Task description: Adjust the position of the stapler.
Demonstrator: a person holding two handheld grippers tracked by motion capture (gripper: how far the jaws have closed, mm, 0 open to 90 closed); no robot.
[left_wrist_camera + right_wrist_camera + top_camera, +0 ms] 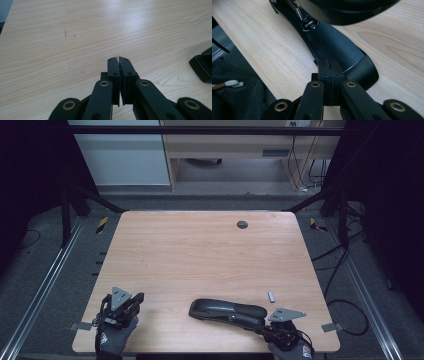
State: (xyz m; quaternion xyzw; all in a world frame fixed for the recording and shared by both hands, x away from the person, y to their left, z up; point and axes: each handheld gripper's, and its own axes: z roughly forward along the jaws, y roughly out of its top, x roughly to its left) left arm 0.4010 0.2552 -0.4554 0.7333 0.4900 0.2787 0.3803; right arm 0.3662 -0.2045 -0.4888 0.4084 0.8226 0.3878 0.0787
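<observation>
Resting at the lower right, the right gripper (260, 325) sits clenched against the black stapler (227, 310), while the left gripper (136, 301), lower left, is clenched empty.

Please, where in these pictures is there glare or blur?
High view: dim, with dark surroundings. Left gripper view: a pale glare patch on the table. Right gripper view: the stapler is close, and its top is blurred.
</observation>
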